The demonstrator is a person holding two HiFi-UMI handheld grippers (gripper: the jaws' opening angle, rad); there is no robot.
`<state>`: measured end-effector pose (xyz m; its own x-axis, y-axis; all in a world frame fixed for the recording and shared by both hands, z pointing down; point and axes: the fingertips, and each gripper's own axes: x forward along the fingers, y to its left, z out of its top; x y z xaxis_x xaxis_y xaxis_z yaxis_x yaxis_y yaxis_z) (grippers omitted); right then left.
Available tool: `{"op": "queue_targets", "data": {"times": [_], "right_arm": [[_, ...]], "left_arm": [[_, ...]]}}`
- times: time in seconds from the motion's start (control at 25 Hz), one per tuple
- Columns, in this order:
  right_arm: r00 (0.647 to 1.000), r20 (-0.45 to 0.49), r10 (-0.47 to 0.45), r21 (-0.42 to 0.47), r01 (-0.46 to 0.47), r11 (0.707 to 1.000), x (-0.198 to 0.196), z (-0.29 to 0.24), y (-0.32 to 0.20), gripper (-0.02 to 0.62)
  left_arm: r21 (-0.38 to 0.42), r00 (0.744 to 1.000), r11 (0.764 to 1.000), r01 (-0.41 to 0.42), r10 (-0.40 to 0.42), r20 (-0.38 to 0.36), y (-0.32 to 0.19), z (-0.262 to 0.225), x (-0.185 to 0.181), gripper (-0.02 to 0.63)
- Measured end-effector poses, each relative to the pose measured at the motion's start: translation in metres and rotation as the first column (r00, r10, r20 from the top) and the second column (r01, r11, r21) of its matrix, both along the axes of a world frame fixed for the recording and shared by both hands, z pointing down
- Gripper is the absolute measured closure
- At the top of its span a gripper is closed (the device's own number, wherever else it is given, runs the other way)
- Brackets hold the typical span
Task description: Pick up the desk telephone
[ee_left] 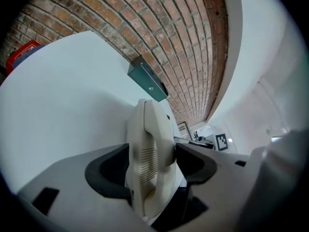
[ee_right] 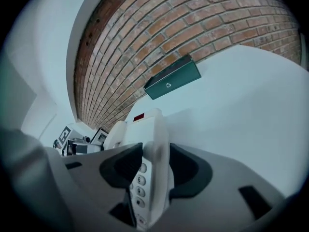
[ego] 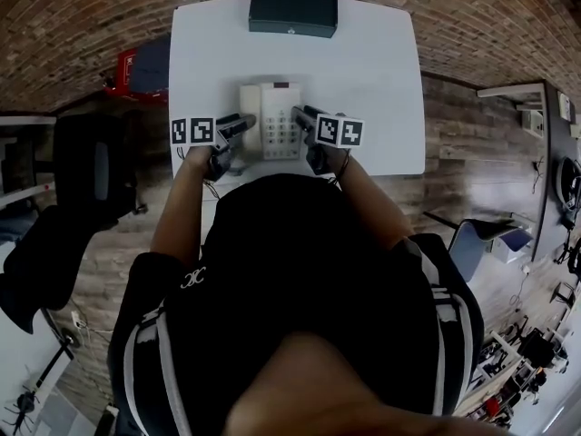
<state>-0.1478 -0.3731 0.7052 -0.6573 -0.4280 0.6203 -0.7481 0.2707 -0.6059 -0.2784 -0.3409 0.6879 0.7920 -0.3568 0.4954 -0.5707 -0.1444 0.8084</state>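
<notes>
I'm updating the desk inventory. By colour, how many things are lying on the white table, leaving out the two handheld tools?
Cream: 1, the desk telephone
Dark green: 1, the flat box
Total: 2

We see a white table (ego: 381,80) filling the upper middle of the head view. At its far edge, top centre of the frame, lies a dark green box (ego: 293,11), flat and oblong, with a small pale mark on its near face. It sits close against the brick wall (ego: 82,25) that curves across the top. Just off the table's upper left corner we make out a red thing (ego: 124,69), too small to name. At middle left a black office chair (ego: 91,166) stands on the wood plank floor (ego: 472,143). Near the right edge we see another white desk (ego: 517,90), and below it a pale blue chair (ego: 486,237).
</notes>
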Motion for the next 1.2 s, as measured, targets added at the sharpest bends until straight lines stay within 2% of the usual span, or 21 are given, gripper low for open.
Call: {"op": "queue_targets", "data": {"times": [0.24, 0.6, 0.88, 1.2], "right_arm": [[0.996, 0.078, 0.048, -0.05, -0.044, 0.998, -0.001, 0.0, 0.002, 0.454], [0.992, 0.103, 0.074, -0.053, -0.069, 0.996, -0.005, 0.001, 0.005, 0.465], [0.996, 0.069, 0.056, -0.039, -0.054, 0.998, -0.004, -0.003, 0.005, 0.488], [0.998, 0.054, 0.034, -0.014, -0.033, 0.999, 0.002, -0.018, 0.008, 0.491]], "left_arm": [[-0.005, 0.999, 0.999, -0.034, 0.034, -0.015, 0.0, 0.002, 0.007, 0.316], [-0.008, 0.998, 0.999, 0.034, -0.035, -0.044, 0.002, 0.004, 0.003, 0.316], [-0.032, 1.0, 0.999, 0.019, -0.019, 0.008, 0.003, 0.0, 0.003, 0.333], [0.027, 0.997, 0.999, -0.037, 0.036, 0.069, 0.009, -0.017, 0.011, 0.336]]}}
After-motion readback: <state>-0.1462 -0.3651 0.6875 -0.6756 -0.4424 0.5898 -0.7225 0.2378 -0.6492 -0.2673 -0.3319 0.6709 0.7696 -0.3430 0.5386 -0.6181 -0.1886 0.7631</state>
